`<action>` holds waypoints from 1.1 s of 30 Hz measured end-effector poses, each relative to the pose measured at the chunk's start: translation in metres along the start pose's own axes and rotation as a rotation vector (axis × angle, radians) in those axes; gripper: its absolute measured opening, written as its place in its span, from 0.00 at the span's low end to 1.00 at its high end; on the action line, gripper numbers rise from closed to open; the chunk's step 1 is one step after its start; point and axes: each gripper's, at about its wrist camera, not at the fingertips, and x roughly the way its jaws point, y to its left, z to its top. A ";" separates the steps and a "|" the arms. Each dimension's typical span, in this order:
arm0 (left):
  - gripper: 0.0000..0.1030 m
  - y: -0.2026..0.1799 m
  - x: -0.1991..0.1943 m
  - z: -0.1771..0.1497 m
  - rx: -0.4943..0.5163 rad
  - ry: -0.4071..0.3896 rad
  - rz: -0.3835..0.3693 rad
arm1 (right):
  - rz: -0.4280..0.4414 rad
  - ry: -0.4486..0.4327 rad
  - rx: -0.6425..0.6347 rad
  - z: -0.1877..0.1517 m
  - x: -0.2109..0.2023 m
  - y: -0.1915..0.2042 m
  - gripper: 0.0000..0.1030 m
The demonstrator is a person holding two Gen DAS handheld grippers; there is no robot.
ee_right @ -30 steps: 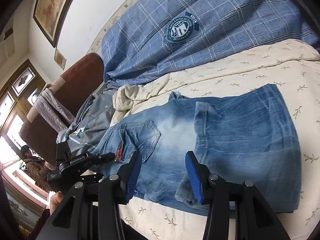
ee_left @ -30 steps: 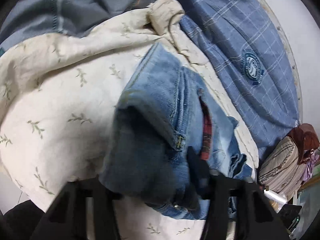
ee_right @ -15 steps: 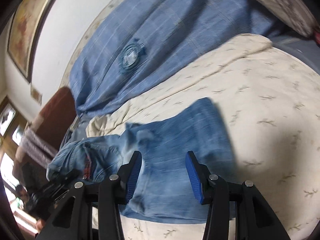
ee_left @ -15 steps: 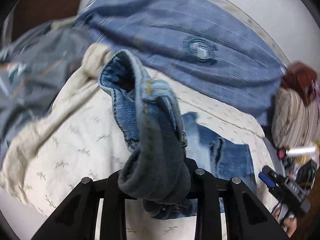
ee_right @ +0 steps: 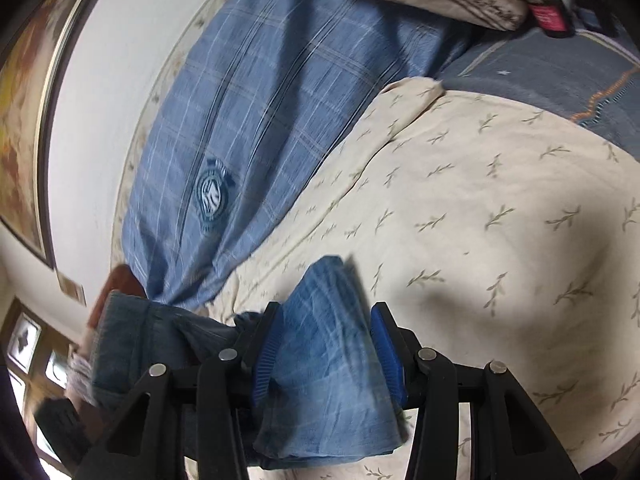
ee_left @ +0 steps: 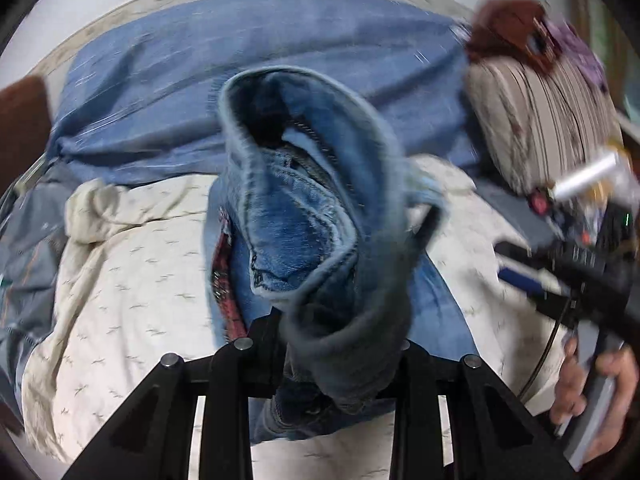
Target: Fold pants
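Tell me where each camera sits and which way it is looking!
Left wrist: sits on the left claw, looks along it across the cream bedspread to the blue plaid quilt; the claw is shut on the jeans, and the person's right hand shows.
Right wrist: sits on the right claw, looks over the jeans between its open fingers toward the wall.
Both views share jeans, bedspread, quilt.

cream leaf-print bedsheet [ee_right: 500,216] centre to 4 o'clock | blue plaid quilt with round crest [ee_right: 256,120] 10 o'clock | striped beige pillow [ee_left: 540,120] 2 o'clock | framed painting [ee_right: 20,120] 9 o'clock
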 end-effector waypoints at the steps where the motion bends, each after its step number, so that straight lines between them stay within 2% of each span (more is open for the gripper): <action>1: 0.34 -0.007 0.004 -0.003 0.018 0.009 -0.002 | 0.002 -0.005 0.009 0.002 -0.002 -0.002 0.47; 4: 0.40 -0.030 0.019 -0.011 0.069 0.045 -0.023 | 0.006 -0.016 0.025 0.006 -0.007 -0.006 0.47; 7: 0.44 -0.051 0.032 -0.021 0.142 0.097 -0.002 | -0.003 -0.024 0.034 0.008 -0.010 -0.010 0.47; 9: 0.47 -0.057 0.033 -0.028 0.183 0.094 0.011 | -0.009 -0.033 0.041 0.010 -0.013 -0.013 0.47; 10: 0.53 -0.055 0.030 -0.029 0.182 0.090 0.001 | -0.014 -0.039 0.039 0.010 -0.015 -0.015 0.47; 13: 0.73 -0.048 0.024 -0.026 0.137 0.079 -0.112 | -0.031 -0.059 0.034 0.012 -0.018 -0.015 0.47; 15: 0.73 -0.049 0.017 -0.025 0.131 0.061 -0.159 | -0.034 -0.064 0.041 0.012 -0.018 -0.016 0.47; 17: 0.73 -0.055 0.011 -0.023 0.143 0.039 -0.171 | -0.036 -0.065 0.040 0.012 -0.018 -0.016 0.47; 19: 0.74 -0.059 0.003 -0.023 0.164 0.007 -0.144 | -0.035 -0.071 0.024 0.011 -0.019 -0.014 0.47; 21: 0.74 -0.056 -0.001 -0.024 0.188 -0.017 -0.075 | -0.029 -0.077 -0.006 0.010 -0.019 -0.007 0.47; 24: 0.75 -0.043 -0.003 -0.021 0.181 -0.045 -0.025 | -0.010 -0.086 -0.047 0.008 -0.020 0.002 0.47; 28: 0.76 -0.028 -0.004 -0.015 0.187 -0.079 0.080 | 0.028 -0.086 -0.119 0.004 -0.017 0.020 0.47; 33: 0.76 -0.008 -0.005 -0.012 0.175 -0.096 0.130 | 0.071 -0.070 -0.205 -0.004 -0.006 0.044 0.47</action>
